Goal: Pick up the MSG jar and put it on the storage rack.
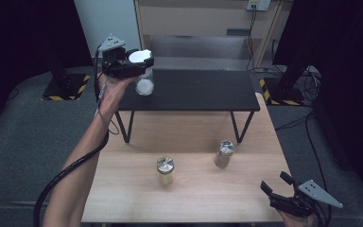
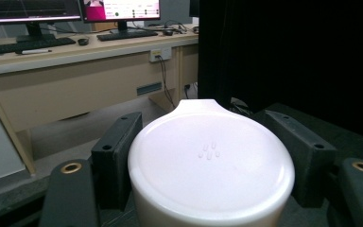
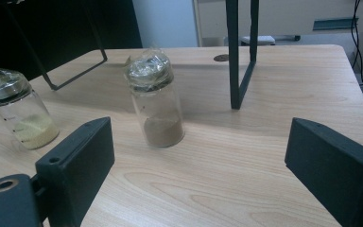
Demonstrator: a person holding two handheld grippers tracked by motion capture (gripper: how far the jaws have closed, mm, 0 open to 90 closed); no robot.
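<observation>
The left gripper [image 1: 134, 64] clamps the white-lidded jar [image 1: 144, 80] at 11 o'clock, over the black shelf [image 1: 203, 90]; setting it down seems the step in hand, then releasing. The right gripper [image 1: 276, 187] waits open at 4 o'clock

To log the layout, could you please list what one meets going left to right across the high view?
Left tool shut on the white-lidded jar → jar of yellow powder → jar of brown powder → right tool, open.
</observation>
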